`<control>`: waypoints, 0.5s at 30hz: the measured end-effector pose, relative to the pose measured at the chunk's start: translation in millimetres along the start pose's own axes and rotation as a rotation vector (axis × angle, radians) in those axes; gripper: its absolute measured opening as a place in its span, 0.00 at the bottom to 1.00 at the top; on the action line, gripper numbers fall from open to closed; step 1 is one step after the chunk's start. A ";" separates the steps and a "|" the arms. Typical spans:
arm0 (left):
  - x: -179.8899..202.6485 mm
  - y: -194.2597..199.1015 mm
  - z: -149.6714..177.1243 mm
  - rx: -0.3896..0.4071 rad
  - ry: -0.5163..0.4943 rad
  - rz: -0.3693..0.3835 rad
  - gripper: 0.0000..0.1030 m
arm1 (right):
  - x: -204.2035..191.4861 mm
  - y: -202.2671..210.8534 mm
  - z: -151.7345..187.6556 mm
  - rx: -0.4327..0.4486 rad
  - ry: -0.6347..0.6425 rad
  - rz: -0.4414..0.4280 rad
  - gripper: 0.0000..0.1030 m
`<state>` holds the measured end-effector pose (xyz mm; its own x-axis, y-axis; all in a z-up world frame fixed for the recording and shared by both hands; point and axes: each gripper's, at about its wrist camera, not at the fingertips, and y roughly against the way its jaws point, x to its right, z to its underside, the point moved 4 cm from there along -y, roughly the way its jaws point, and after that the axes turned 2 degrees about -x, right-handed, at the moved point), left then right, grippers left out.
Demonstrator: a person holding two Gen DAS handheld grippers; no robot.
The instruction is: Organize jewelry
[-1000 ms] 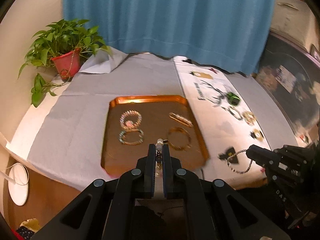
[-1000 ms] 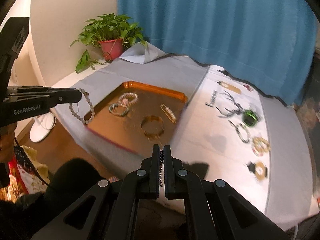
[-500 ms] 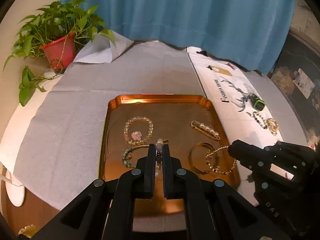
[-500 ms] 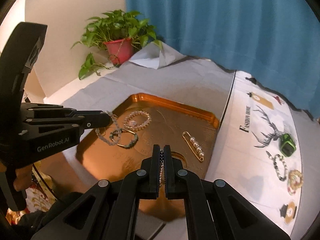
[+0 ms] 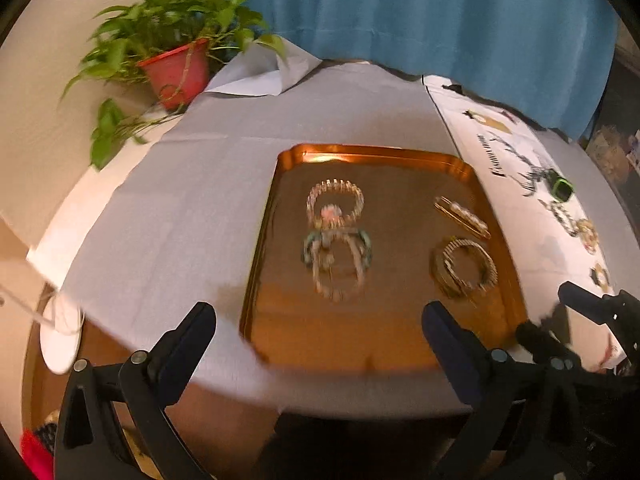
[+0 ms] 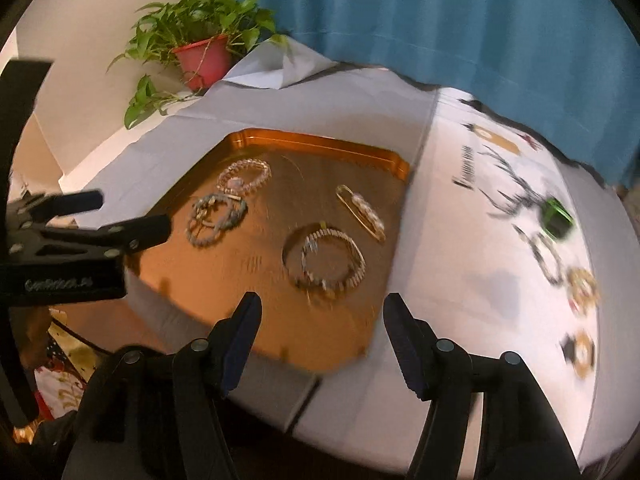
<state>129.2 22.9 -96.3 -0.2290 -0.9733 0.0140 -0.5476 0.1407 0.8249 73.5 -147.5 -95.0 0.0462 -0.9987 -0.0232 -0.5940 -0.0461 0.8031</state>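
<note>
At upper left of both views a plant stands by the wall, off the grey cloth. The cloth's near edge curves across the lower left, with bare room between it and the tray.

The left gripper hangs above the tray's near rim, fingers spread wide and empty. In the right wrist view it enters from the left edge, above the tray's left corner.

On the tray's left half three bracelets overlap in a column — pale one farthest, green in the middle, beaded nearest. Open tray floor lies in the middle. At right sit a pin and two overlapped bangles, close to the right rim.

The right gripper is over the tray's near right corner, fingers wide apart, holding nothing.

Farther right, a white mat carries loose jewelry along its right side — blurred.
</note>
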 end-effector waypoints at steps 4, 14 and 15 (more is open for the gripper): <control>7.8 43.0 26.3 0.044 0.004 -0.013 0.99 | -1.1 42.2 19.5 0.053 -0.035 0.027 0.62; 25.1 137.2 48.9 0.158 -0.036 -0.037 0.99 | -12.2 141.9 50.0 0.209 -0.043 0.056 0.65; 25.9 144.8 49.7 0.173 -0.035 -0.037 0.99 | -12.5 149.4 53.5 0.220 -0.045 0.054 0.66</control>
<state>4.0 27.0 -4.5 -0.2322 -0.9720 -0.0370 -0.6857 0.1366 0.7150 -58.7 -143.2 -6.6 -0.0228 -0.9996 -0.0143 -0.7558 0.0079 0.6548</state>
